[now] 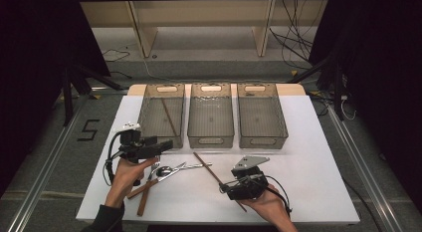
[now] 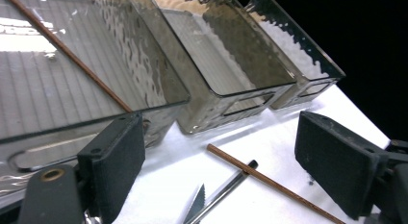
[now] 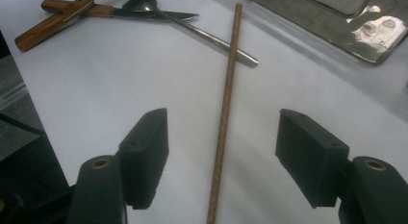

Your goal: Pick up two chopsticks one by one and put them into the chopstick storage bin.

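A brown chopstick (image 1: pixel 206 167) lies slanted on the white table (image 1: pixel 308 157). My right gripper (image 1: pixel 226 187) is low over its near end and open. In the right gripper view the chopstick (image 3: pixel 231 65) runs between the two jaws of that gripper (image 3: pixel 221 116), clear of both pads. My left gripper (image 1: pixel 166 144) stands open with nothing between its jaws, at the front of the left clear bin (image 1: pixel 144 112). That bin holds a second chopstick (image 2: pixel 72 56). In the left gripper view this gripper (image 2: pixel 219 123) faces the bins, with the table chopstick (image 2: pixel 269 180) below.
A middle bin (image 1: pixel 211 141) and a right bin (image 1: pixel 263 142) stand beside the left one at the back. A spoon (image 1: pixel 166 170) and knives with wooden handles (image 1: pixel 144 192) lie crossed near my left hand. The spoon's handle (image 3: pixel 216 41) passes under the chopstick.
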{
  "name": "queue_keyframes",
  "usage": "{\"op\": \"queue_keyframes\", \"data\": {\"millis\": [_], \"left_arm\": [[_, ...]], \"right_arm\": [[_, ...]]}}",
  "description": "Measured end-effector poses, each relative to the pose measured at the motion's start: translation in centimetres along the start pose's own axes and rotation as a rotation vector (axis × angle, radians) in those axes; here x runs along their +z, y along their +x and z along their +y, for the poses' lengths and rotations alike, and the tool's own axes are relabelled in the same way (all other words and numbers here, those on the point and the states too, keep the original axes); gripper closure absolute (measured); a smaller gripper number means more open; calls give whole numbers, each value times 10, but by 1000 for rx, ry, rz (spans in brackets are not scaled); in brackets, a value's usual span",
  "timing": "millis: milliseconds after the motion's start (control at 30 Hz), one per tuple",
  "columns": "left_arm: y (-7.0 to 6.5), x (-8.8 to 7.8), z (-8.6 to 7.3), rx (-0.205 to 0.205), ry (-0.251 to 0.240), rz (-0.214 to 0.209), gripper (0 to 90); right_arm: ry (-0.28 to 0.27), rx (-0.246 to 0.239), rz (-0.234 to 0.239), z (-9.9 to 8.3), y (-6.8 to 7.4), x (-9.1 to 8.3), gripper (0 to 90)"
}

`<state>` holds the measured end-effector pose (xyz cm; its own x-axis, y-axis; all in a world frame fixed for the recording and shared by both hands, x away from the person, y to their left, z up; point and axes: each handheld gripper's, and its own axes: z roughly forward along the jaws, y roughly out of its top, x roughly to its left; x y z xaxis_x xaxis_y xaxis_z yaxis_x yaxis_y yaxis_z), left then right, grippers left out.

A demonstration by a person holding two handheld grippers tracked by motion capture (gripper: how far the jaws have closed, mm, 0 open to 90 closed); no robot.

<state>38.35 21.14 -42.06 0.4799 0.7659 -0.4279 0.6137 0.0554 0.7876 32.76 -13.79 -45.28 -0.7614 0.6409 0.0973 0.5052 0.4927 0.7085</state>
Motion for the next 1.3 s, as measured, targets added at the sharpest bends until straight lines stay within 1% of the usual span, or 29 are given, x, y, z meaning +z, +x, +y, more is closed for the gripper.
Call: {"op": "queue_keyframes", "data": {"millis": [67,267,333,400,567,667,833,867,900,1033,1067,1100,1167,1267,1300], "left_arm": [[0,-1,-5,2,-8,-14,177],[-2,-3,-20,25,-24,-23,177],[-3,-3,-23,53,-26,-16,177],[-5,-3,-28,65,-36,-22,177],[-8,-7,-37,110,-57,-20,169],[-9,-10,-43,121,-67,-21,169],[-11,-13,-51,154,-85,-13,169],[-12,-13,-53,151,-91,-18,169],[-13,-13,-54,159,-95,-17,169],[-15,-14,-58,165,-107,-20,169],[-15,-14,-59,165,-106,-19,169],[-16,-14,-60,157,-108,-18,169],[-17,-15,-63,156,-108,-22,169],[-19,-15,-66,164,-107,-17,169],[-19,-15,-68,169,-102,-21,169]], "right_arm": [[11,0,0,3,0,2,378],[52,24,-1,8,-3,9,410],[64,22,-4,9,-3,10,419],[71,19,-3,10,-3,12,433],[87,14,0,12,-2,16,460],[95,5,-1,13,-2,19,477],[101,6,8,14,-2,21,492],[108,6,11,15,-2,22,501],[108,6,9,15,-2,23,512],[114,-2,8,18,-1,25,541],[111,1,10,18,-1,26,543],[110,1,9,19,-1,27,554],[114,-11,9,20,2,29,577],[128,-19,7,19,3,33,602],[132,-15,3,19,4,34,610]]}}
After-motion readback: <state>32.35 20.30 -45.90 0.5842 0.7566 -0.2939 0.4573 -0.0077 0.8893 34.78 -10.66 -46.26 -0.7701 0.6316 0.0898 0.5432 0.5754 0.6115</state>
